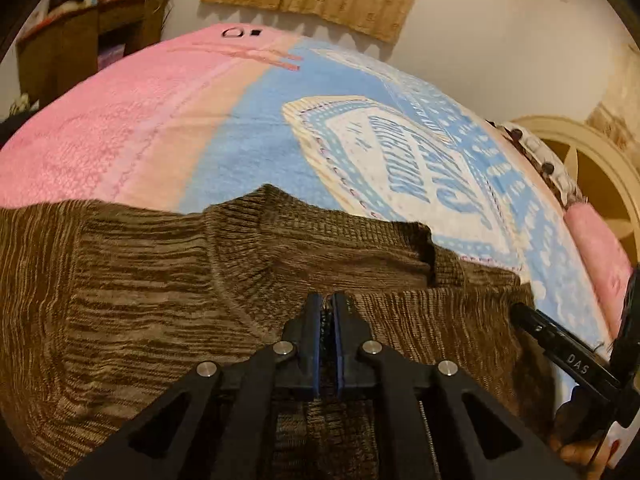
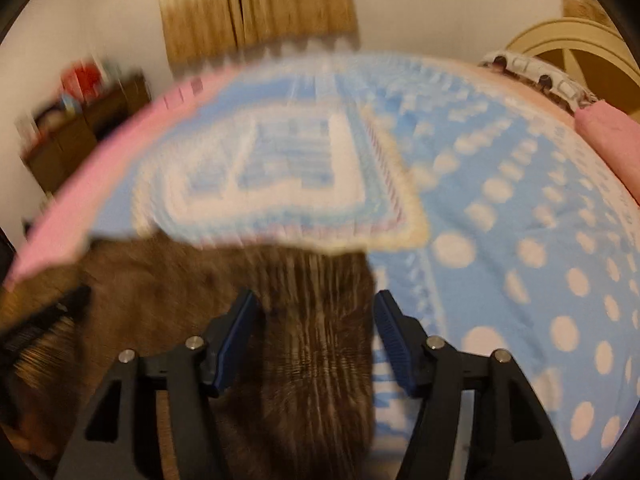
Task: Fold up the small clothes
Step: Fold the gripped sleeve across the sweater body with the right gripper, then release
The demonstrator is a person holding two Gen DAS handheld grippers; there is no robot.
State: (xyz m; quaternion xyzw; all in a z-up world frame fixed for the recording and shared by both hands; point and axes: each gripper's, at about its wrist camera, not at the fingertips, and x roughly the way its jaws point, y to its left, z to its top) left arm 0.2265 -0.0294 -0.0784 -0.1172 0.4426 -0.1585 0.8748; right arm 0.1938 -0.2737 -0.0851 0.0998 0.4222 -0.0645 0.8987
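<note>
A brown knitted sweater (image 1: 152, 280) lies flat on the bed's blanket (image 1: 248, 128), its neckline toward the far side. My left gripper (image 1: 328, 300) points down onto the cloth just below the collar, jaws shut with a thin strip of knit pinched between the pads. In the blurred right wrist view, my right gripper (image 2: 316, 300) stands open over a narrow band of the sweater (image 2: 312, 340), which lies between the pads without being pressed. One finger (image 1: 560, 344) of the right gripper shows at the sweater's right edge in the left wrist view.
The blanket is pink on the left and blue with white dots (image 2: 520, 240) on the right. A pink pillow (image 2: 608, 136) and a cream headboard (image 1: 592, 148) lie to the right. A wooden cabinet (image 1: 80, 52) stands far left, and a curtain (image 2: 256, 4) hangs behind.
</note>
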